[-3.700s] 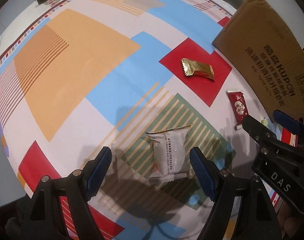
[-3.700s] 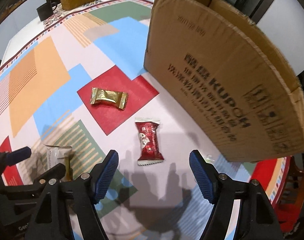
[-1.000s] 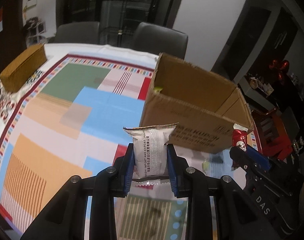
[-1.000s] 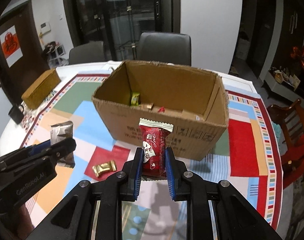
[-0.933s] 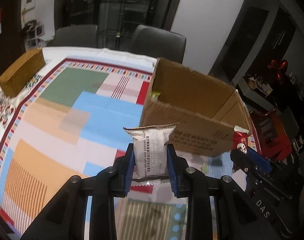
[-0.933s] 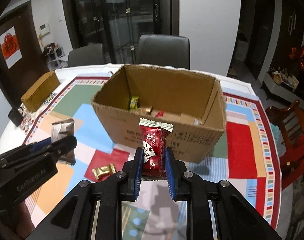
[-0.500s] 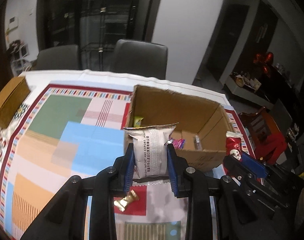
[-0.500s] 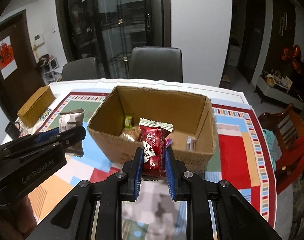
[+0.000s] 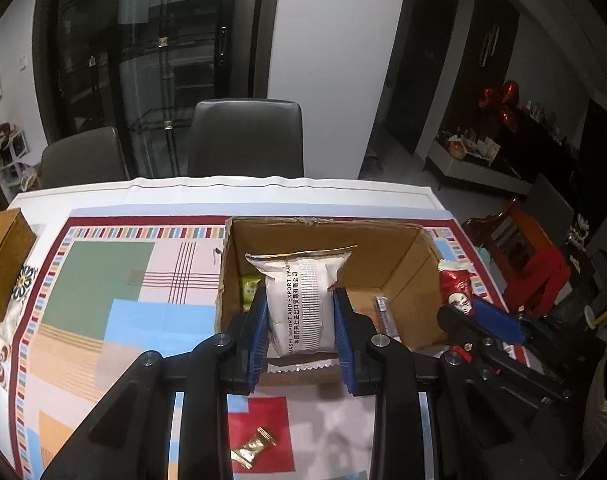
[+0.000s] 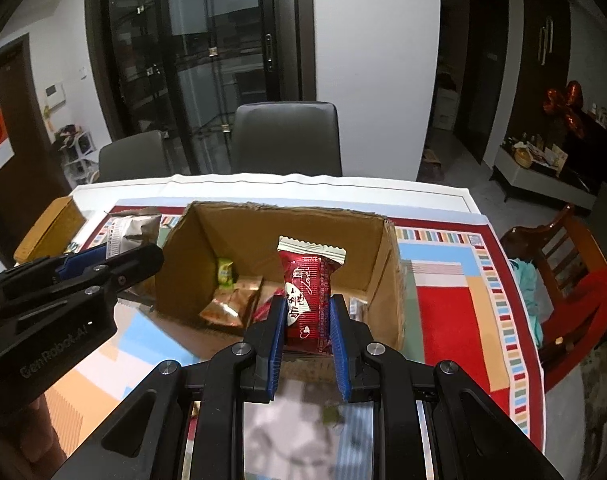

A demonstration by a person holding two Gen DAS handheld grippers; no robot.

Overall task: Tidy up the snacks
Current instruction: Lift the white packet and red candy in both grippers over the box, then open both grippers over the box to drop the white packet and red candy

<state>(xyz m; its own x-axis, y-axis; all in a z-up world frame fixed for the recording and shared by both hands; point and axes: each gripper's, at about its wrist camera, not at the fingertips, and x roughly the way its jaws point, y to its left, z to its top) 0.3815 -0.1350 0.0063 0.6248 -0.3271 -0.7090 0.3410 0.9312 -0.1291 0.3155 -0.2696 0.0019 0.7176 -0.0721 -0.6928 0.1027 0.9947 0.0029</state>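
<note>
Over box [image 9: 403, 264], packet [image 9: 301, 300] between pads

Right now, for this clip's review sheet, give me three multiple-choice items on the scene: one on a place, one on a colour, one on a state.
1. Where does the small gold-wrapped candy lie?
A. inside the open brown cardboard box
B. on a red square of the patterned tablecloth
C. on the grey chair

2. What colour is the snack packet in the right claw?
A. green
B. blue
C. red

3. What is the state of the left claw?
A. shut on the silver-white snack packet
B. open and empty
C. shut on a mug

Key: 1 B, the candy sits on the red patch in front of the box; 2 C, the wrapper is red with a white top edge; 3 A, both blue pads press the packet's sides.
</note>
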